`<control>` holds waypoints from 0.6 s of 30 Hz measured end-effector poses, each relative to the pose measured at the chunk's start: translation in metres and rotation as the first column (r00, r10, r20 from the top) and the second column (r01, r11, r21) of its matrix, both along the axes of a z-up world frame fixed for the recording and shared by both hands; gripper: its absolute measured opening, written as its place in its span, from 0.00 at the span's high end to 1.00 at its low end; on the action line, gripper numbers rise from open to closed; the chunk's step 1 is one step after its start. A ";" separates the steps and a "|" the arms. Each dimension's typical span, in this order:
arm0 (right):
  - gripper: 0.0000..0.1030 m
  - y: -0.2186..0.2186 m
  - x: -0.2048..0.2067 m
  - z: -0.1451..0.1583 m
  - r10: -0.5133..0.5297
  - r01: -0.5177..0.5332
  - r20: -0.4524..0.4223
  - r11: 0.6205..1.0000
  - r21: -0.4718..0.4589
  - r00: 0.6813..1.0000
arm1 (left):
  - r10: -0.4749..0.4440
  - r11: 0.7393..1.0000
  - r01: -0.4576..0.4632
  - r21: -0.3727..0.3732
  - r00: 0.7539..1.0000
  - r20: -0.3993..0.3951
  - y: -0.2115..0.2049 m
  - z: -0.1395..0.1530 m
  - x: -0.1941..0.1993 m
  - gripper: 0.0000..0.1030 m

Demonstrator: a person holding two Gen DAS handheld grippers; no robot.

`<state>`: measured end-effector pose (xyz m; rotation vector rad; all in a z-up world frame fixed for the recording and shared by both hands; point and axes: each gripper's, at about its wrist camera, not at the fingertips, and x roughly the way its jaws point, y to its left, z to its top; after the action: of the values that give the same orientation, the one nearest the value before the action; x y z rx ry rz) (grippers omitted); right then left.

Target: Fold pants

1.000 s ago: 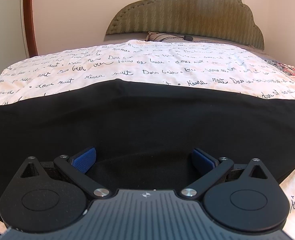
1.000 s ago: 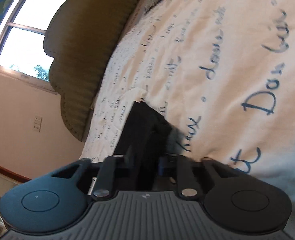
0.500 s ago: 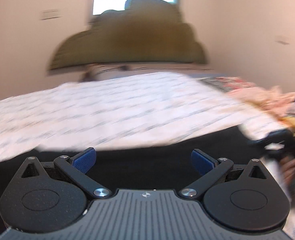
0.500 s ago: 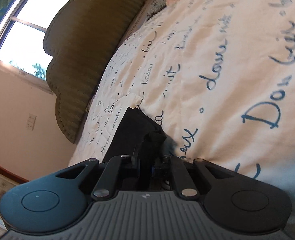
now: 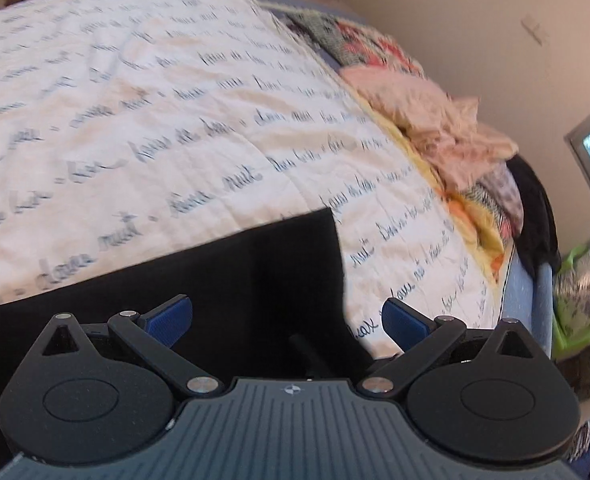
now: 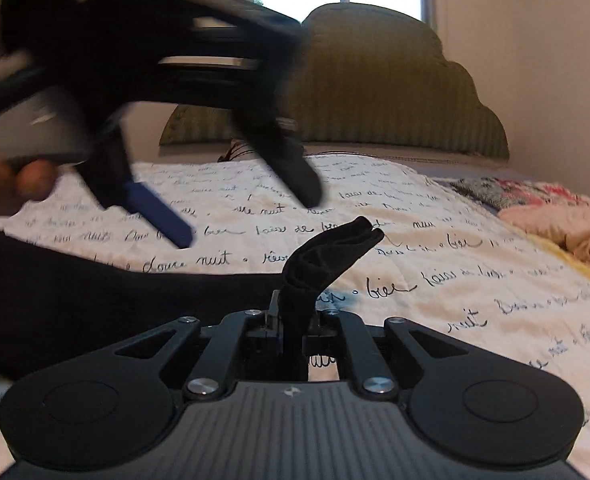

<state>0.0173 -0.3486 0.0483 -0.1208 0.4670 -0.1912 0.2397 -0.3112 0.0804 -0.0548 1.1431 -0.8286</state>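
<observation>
Two views, and both have swung in the last second. From the left wrist we earlier looked level up the bed at the headboard with black cloth filling the foreground; now the left gripper tips downward and looks toward the bed's right edge, its blue pads spread wide with nothing between them, poised above the pants. A squared corner of the black fabric lies flat on the script-printed quilt, near the foot edge, and a heap of pink clothes sits along the right edge. From the right wrist the picture was rolled on its side; now it stands upright facing the headboard, and the right gripper is clamped on a bunched, crumpled tuft of the pants rising between its jaws. The left gripper sweeps, blurred, across the upper left, jaws apart. We judge a fold is being set up: one end pinched, the free gripper travelling to take the other corner.
</observation>
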 end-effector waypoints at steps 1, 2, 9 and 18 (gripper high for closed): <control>0.93 0.009 0.001 -0.002 0.018 -0.019 -0.018 0.998 -0.061 1.000 | -0.015 1.000 0.015 0.015 1.000 0.006 -0.009 -0.004 0.000 0.02; 0.93 0.015 0.002 -0.004 0.033 -0.036 -0.031 0.994 -0.099 0.999 | -0.038 0.999 0.038 0.031 0.999 0.019 -0.017 -0.006 -0.002 0.02; 0.93 0.034 0.003 -0.012 0.072 -0.080 -0.049 0.982 -0.172 0.996 | -0.052 0.992 0.051 0.117 0.999 0.010 -0.018 -0.035 0.002 0.45; 0.21 0.041 -0.029 -0.005 0.069 -0.061 0.050 0.988 -0.144 0.996 | 0.109 0.994 -0.109 0.006 0.994 -0.013 0.039 -0.030 0.008 0.94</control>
<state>-0.0114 -0.3079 0.0434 -0.2692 0.3936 -0.1633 0.2479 -0.2723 0.0508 -0.1173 1.1451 -0.7290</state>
